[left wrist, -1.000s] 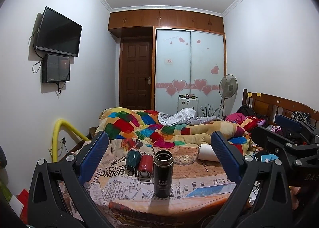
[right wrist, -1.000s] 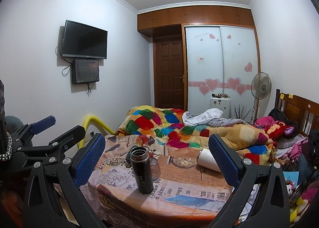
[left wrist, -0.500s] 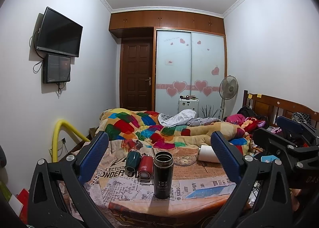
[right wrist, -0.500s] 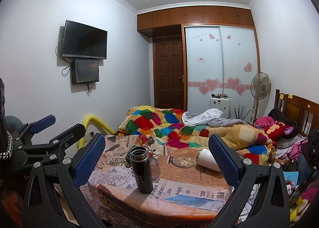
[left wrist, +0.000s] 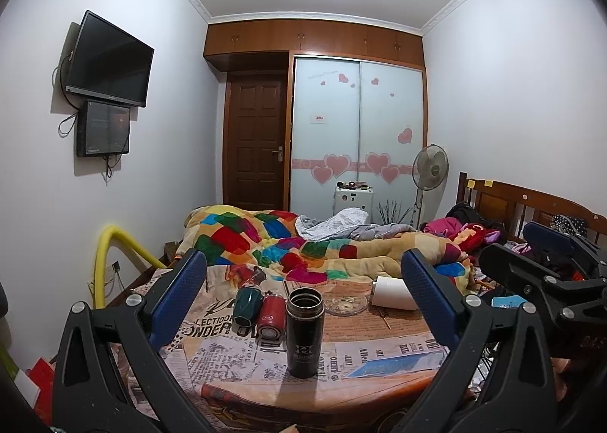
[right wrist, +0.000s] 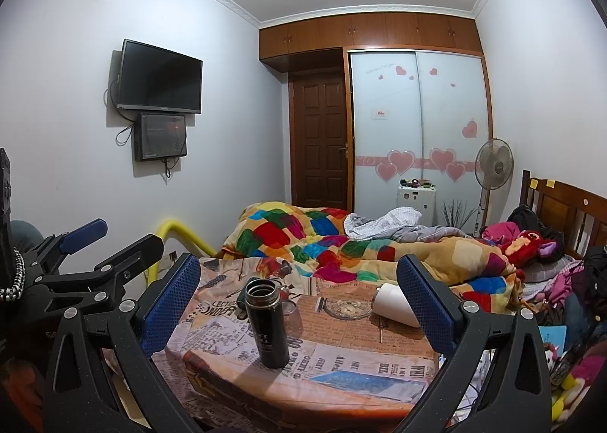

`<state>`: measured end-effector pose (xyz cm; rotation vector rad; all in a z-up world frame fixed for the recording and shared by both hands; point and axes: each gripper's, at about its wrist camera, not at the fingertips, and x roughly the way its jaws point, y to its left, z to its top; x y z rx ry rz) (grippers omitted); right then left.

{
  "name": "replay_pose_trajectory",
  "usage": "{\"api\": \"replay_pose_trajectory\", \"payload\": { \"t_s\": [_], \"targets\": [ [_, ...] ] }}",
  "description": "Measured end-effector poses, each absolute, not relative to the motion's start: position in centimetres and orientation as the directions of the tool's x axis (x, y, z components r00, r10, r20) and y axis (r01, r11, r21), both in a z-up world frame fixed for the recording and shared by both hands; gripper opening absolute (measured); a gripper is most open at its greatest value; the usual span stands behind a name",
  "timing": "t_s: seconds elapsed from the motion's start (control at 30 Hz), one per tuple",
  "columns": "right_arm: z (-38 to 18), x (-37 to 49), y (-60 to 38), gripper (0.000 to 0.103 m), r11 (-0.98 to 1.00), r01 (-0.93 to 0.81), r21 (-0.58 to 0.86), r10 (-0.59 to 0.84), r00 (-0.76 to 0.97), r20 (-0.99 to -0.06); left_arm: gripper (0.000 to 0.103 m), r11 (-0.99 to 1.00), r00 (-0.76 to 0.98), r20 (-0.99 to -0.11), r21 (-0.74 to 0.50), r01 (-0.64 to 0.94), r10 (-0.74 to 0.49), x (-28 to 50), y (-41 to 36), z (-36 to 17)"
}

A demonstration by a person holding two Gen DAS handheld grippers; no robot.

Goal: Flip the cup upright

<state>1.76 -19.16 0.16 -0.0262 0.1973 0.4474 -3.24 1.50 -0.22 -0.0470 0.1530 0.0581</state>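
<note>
A black cup (left wrist: 304, 332) stands upright with its mouth open on the newspaper-print table (left wrist: 379, 364); it also shows in the right wrist view (right wrist: 266, 323). Behind it a green cup (left wrist: 246, 306) and a red cup (left wrist: 271, 315) lie on their sides. A white cup (left wrist: 390, 293) lies on its side at the right, also seen in the right wrist view (right wrist: 394, 305). My left gripper (left wrist: 303, 300) is open and empty, back from the table. My right gripper (right wrist: 299, 304) is open and empty too.
A glass dish (left wrist: 347, 304) sits behind the black cup. A bed with a patchwork quilt (left wrist: 288, 243) lies beyond the table. A yellow pipe (left wrist: 110, 254) curves at the left. A fan (left wrist: 430, 171) stands by the wardrobe.
Both grippers have drifted very slightly; the cups have not moved.
</note>
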Motion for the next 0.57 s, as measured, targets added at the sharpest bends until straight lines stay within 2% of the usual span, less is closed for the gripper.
{"api": "replay_pose_trajectory", "payload": {
  "t_s": [0.57],
  "targets": [
    [0.3, 2.2, -19.0, 0.103, 0.905, -0.426, 0.014, 0.419, 0.883, -0.213, 0.103, 0.996, 0.984, -0.169, -0.065, -0.065, 0.053, -3.1, 2.4, -1.1]
  ]
}}
